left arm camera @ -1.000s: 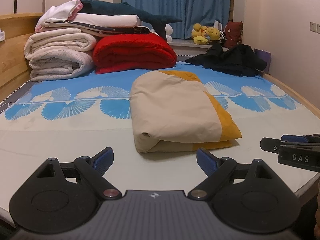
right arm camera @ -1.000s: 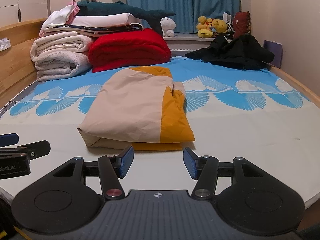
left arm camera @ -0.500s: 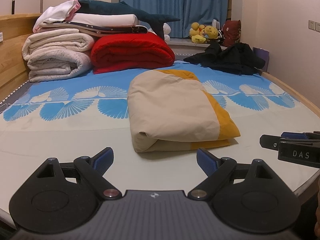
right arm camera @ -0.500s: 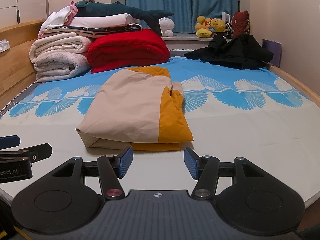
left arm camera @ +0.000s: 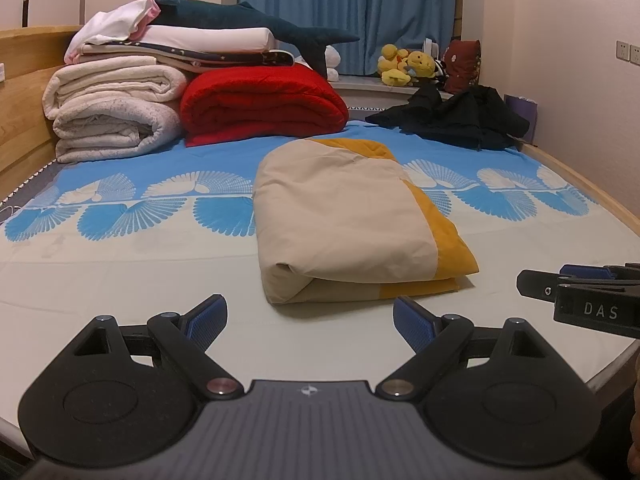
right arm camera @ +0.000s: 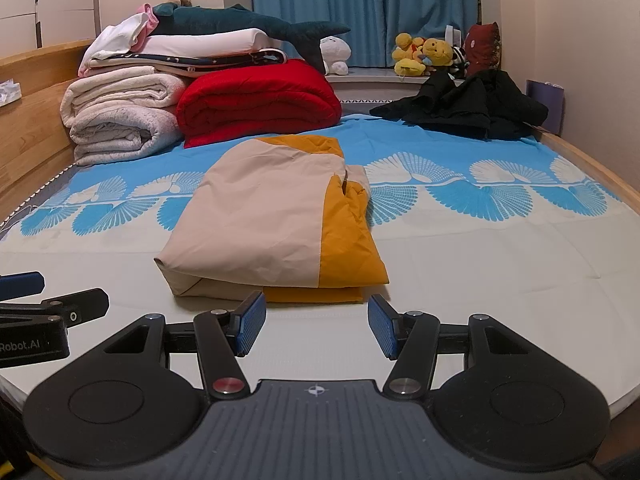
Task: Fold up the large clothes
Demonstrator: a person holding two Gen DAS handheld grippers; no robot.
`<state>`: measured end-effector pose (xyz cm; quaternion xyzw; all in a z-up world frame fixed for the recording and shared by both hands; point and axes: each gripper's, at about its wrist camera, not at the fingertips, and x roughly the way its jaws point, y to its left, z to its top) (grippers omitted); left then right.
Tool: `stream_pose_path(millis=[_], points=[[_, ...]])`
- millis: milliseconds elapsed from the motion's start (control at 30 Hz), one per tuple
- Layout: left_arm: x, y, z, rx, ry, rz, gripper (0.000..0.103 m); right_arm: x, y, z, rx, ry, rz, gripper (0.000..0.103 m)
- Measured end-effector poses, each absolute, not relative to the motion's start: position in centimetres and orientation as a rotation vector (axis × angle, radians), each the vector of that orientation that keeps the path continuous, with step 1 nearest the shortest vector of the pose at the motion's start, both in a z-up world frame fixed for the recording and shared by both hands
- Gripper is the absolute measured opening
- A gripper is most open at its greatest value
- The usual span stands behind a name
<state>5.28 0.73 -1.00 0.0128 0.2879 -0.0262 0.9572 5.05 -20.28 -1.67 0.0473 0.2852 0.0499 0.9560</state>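
Observation:
A folded beige and mustard-yellow garment [left arm camera: 352,224] lies flat on the bed [left arm camera: 120,272]; it also shows in the right wrist view [right arm camera: 276,224]. My left gripper [left arm camera: 310,322] is open and empty, held just short of the garment's near folded edge. My right gripper [right arm camera: 316,330] is open and empty, also just in front of that edge. Each gripper shows at the side of the other's view: the right one [left arm camera: 580,294] and the left one [right arm camera: 48,312].
Rolled white blankets [left arm camera: 112,120], a red blanket [left arm camera: 260,108] and a plush shark [left arm camera: 256,28] are stacked at the bed's far left. A black garment [left arm camera: 456,120] lies at the far right. Plush toys [left arm camera: 404,64] sit on the windowsill. Wooden bed rails [right arm camera: 600,168] run along both sides.
Both grippers have drifted slightly; the views shift a little. The garment has not moved and both jaws stay open.

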Motion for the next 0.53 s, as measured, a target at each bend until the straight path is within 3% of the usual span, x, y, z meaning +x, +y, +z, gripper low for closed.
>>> stream_pose_path(millis=[533], points=[[5.25, 1.06, -1.14, 0.020, 0.589, -0.050, 0.093, 5.09, -20.62, -1.96, 0.087, 0.582, 0.122, 0.058]])
